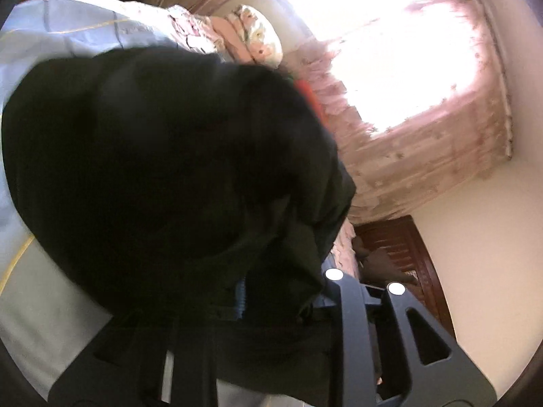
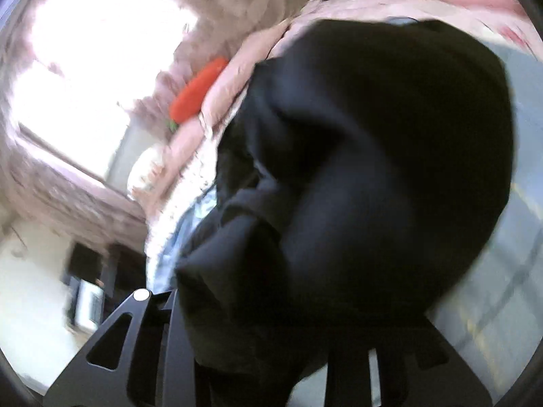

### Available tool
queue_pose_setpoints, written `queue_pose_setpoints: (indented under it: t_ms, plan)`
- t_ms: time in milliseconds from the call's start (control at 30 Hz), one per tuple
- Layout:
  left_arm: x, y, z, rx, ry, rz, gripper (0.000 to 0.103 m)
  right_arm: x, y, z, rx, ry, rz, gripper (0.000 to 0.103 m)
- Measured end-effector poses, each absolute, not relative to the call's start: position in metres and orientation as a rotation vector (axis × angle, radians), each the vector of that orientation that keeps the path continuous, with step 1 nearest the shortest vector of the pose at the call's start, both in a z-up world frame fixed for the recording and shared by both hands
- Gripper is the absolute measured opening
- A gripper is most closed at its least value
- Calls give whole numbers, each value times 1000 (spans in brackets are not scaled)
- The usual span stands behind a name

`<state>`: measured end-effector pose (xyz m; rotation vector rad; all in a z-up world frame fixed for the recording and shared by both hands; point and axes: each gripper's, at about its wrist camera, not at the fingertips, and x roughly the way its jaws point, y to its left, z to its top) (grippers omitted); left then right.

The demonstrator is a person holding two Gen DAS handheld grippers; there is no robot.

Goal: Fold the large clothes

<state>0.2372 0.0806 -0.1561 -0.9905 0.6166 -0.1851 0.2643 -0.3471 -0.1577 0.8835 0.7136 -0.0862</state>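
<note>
The black garment (image 1: 163, 169) fills the centre and left of the left wrist frame and the centre and right of the right wrist frame (image 2: 373, 176), bunched and draped straight over both tools, so each is equally close. The left tool (image 1: 285, 302) and the right tool (image 2: 271, 308) appear to pinch its folds, though cloth hides the tips. Beneath lies the bed (image 1: 44, 34), with a pillow (image 1: 261, 37), pink curtains (image 1: 424, 156) and a bright window (image 2: 88, 64) beyond.
</note>
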Motion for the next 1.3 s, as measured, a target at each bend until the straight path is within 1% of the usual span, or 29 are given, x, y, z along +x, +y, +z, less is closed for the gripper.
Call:
queue_pose_setpoints:
  t_ms: [100, 200, 267, 300, 367, 500, 633, 667, 767, 800, 833, 867, 900, 933, 967, 1000, 1033, 1067, 1133, 1200, 1233, 1267, 1300]
  plan:
    - [308, 79, -159, -990, 643, -173, 25, 318, -349, -154, 849, 746, -99, 29]
    - [385, 68, -168, -885, 696, -133, 25, 385, -345, -157, 745, 782, -135, 29]
    - [428, 58, -183, -780, 739, -85, 27, 438, -336, -176, 616, 828, -135, 29]
    - [449, 50, -192, -705, 743, -67, 27, 450, -333, -184, 581, 822, -132, 29]
    - [472, 36, -207, -620, 693, -28, 27, 467, -323, -202, 543, 758, -148, 29]
    - [490, 14, -222, -534, 649, -3, 26, 476, -319, -223, 527, 662, -200, 29]
    - [487, 9, -229, -548, 638, -31, 26, 479, -313, -226, 536, 650, -180, 31]
    - [494, 4, -223, -550, 627, -37, 25, 477, -311, -225, 533, 642, -176, 31]
    - [484, 21, -226, -569, 563, -64, 28, 467, -317, -224, 530, 612, -155, 32]
    - [481, 23, -226, -575, 555, -77, 31, 461, -318, -223, 535, 606, -141, 33]
    - [479, 25, -223, -577, 567, -88, 33, 461, -322, -221, 533, 623, -128, 37]
    - [476, 28, -216, -587, 612, -112, 38, 460, -327, -214, 526, 659, -116, 38]
    - [473, 35, -210, -614, 641, -134, 48, 457, -332, -205, 526, 722, -94, 43]
    - [464, 44, -205, -681, 621, -165, 55, 453, -339, -194, 550, 742, -81, 49]
    - [451, 54, -195, -776, 567, -210, 84, 446, -346, -183, 588, 732, -81, 55]
    - [436, 64, -183, -885, 489, -244, 101, 435, -354, -167, 644, 698, -77, 77]
    - [421, 70, -170, -957, 428, -242, 101, 424, -358, -153, 679, 651, -75, 102]
    - [411, 74, -159, -1004, 401, -261, 101, 403, -361, -132, 703, 554, -99, 102]
    - [405, 66, -143, -1027, 399, -312, 101, 376, -354, -102, 642, 453, -89, 102]
    - [386, 57, -125, -964, 364, -347, 101, 342, -337, -72, 470, 332, -39, 102]
    - [366, 54, -115, -894, 307, -336, 101, 329, -329, -66, 404, 275, -57, 102]
    - [338, 54, -104, -814, 197, -307, 101, 308, -319, -63, 318, 188, -123, 102]
    - [316, 55, -99, -755, 110, -285, 101, 296, -313, -65, 270, 141, -177, 102]
